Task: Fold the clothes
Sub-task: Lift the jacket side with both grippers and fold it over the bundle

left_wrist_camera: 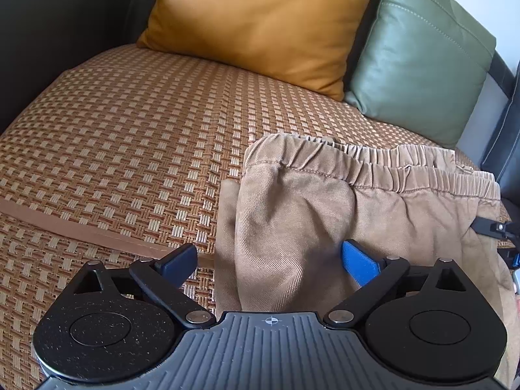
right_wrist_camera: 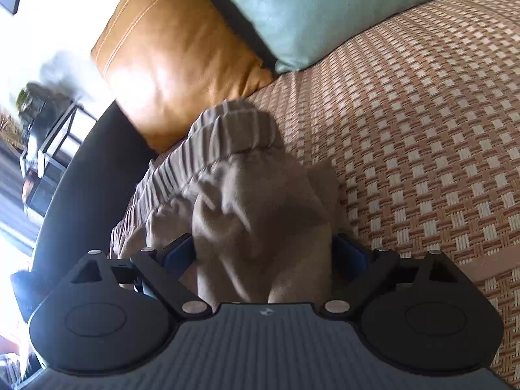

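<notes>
We see the tan trousers (left_wrist_camera: 325,201) lying on the woven sofa mat (left_wrist_camera: 130,149) near its front edge. Our left claw (left_wrist_camera: 269,260) gapes wide over them, gripping nothing; our right claw (right_wrist_camera: 263,253) stands half open around bunched cloth.

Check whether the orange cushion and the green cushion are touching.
Touching. The left wrist view shows the orange cushion overlapping the green cushion along its side edge, with no gap between them.
</notes>
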`<state>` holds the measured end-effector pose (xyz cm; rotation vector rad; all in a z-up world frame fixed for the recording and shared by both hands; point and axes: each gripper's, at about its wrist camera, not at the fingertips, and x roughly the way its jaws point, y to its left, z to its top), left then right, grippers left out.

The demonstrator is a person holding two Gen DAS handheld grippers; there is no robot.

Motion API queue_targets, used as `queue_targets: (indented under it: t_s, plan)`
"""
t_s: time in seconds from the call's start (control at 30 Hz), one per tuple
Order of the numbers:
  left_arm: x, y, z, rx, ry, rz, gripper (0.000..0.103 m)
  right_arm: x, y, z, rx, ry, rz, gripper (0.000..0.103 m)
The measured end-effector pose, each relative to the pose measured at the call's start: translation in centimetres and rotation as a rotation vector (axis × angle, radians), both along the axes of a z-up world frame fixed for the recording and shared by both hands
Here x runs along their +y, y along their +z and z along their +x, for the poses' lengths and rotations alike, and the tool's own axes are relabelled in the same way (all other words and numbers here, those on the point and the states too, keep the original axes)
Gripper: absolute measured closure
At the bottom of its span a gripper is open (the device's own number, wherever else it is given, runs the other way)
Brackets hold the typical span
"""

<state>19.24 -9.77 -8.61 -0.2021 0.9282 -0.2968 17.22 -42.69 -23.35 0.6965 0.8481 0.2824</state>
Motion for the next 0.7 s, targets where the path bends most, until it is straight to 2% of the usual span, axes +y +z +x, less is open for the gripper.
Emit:
queue_targets:
  t_s: [0.2, 0.5, 0.7]
  plan:
    - [0.6, -0.4, 0.7, -0.003, -0.05, -0.035, 0.0, -0.2, -0.4, 0.9, 0.027, 0.006, 0.016, 0.008]
    - [0.3, -1.3, 3.2, -0.036, -0.126, -0.063, 0.0, -0.7, -1.3, 1.2, -0.012, 0.058, 0.048, 0.005]
    - [0.8, -1.6, 2.5, -0.044, -0.18, -0.13, 0.008, -0.6, -1.4, 1.5, -0.037, 0.128, 0.051, 0.004]
